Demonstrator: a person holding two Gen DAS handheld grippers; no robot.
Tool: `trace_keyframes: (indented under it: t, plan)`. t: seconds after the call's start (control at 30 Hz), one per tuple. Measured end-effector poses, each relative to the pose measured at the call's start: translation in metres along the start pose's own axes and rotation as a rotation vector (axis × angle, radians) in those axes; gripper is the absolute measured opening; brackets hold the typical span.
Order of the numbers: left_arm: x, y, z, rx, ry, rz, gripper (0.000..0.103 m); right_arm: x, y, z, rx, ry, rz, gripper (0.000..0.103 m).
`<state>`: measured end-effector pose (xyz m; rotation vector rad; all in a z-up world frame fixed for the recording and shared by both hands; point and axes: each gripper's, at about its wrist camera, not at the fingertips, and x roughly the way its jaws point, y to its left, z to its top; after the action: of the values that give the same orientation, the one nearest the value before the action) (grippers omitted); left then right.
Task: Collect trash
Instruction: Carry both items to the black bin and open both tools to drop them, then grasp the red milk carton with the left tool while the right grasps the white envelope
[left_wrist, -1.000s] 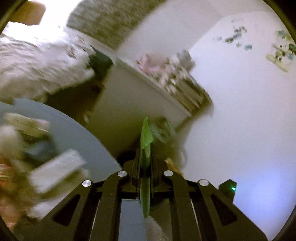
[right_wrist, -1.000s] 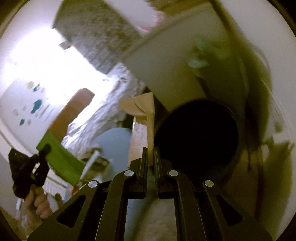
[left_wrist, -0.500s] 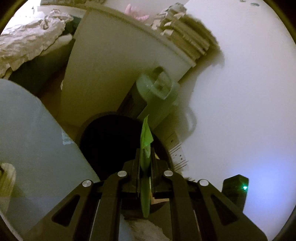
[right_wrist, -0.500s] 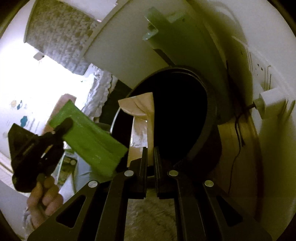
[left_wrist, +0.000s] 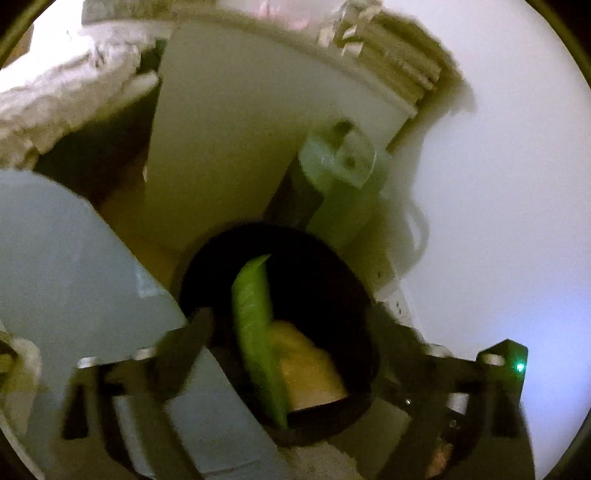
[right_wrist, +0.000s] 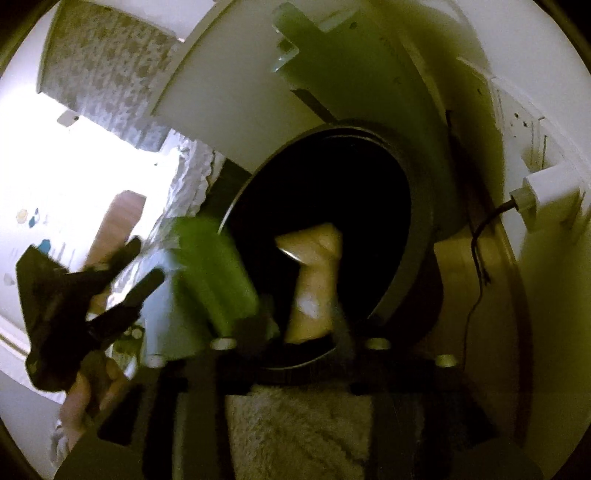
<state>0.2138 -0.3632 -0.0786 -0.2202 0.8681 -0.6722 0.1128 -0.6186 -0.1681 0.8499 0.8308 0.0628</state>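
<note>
L gripper (left_wrist: 284, 332): jaws spread wide, gripping nothing; blurred.
R gripper (right_wrist: 299, 332): jaws also wide apart, nothing between them; blurred.
Flat green paper-like wrapper (left_wrist: 256, 332): loose over the mouth of the round black bin (left_wrist: 354, 295), just ahead of L fingers; can't tell if it touches the rim.
Green axis: long axis runs away from L cam, tip curling toward far rim.
Crumpled tan paper scrap (right_wrist: 314, 280): inside bin mouth, beside green piece; long axis roughly along R fingers, folded end far.
Handling (est.): both v. light, soft, floppy, not fragile; pinch at an edge, mid-length if regrasp needed.
Far: white cabinet side (left_wrist: 236, 122), pale green upright appliance (left_wrist: 343, 184) behind bin.
</note>
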Motion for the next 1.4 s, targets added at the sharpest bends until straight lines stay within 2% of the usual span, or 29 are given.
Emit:
trace_keyframes:
  t: [0.2,0.43,0.5,0.6,0.73,0.9,1.03,1.1,1.23,1.3,1.4]
  plan:
    - [-0.028,-0.011,0.0,0.047,-0.021,-0.008,0.091,-0.01,0.008,-0.001,-0.014,-0.015,0.01,0.05]
    - [-0.083,-0.004,-0.012,0.048,-0.066,0.019,0.091,-0.021,0.046,-0.007,-0.116,-0.001,0.036,0.052]
    - [-0.107,0.008,-0.017,0.036,-0.085,0.048,0.091,-0.023,0.059,-0.008,-0.144,0.008,0.056,0.058]
    - [-0.139,0.03,-0.027,0.011,-0.111,0.104,0.091,-0.022,0.087,-0.012,-0.201,0.043,0.092,0.059]
    - [-0.194,0.081,-0.049,-0.081,-0.156,0.205,0.091,-0.012,0.134,-0.023,-0.295,0.144,0.152,0.064]
    - [-0.255,0.147,-0.08,-0.2,-0.197,0.345,0.092,0.007,0.194,-0.052,-0.475,0.271,0.164,0.071]
    - [-0.287,0.197,-0.102,-0.212,-0.151,0.504,0.096,0.035,0.241,-0.091,-0.629,0.39,0.14,0.074]
    - [-0.292,0.213,-0.109,-0.201,-0.115,0.547,0.096,0.046,0.258,-0.107,-0.703,0.413,0.118,0.082]
    - [-0.29,0.227,-0.118,-0.151,-0.062,0.585,0.098,0.072,0.28,-0.13,-0.809,0.445,0.053,0.086]
    - [-0.287,0.231,-0.122,-0.121,-0.034,0.583,0.098,0.083,0.287,-0.135,-0.839,0.444,0.025,0.09]
    - [-0.278,0.238,-0.122,-0.085,-0.006,0.576,0.098,0.105,0.293,-0.138,-0.859,0.433,-0.043,0.09]
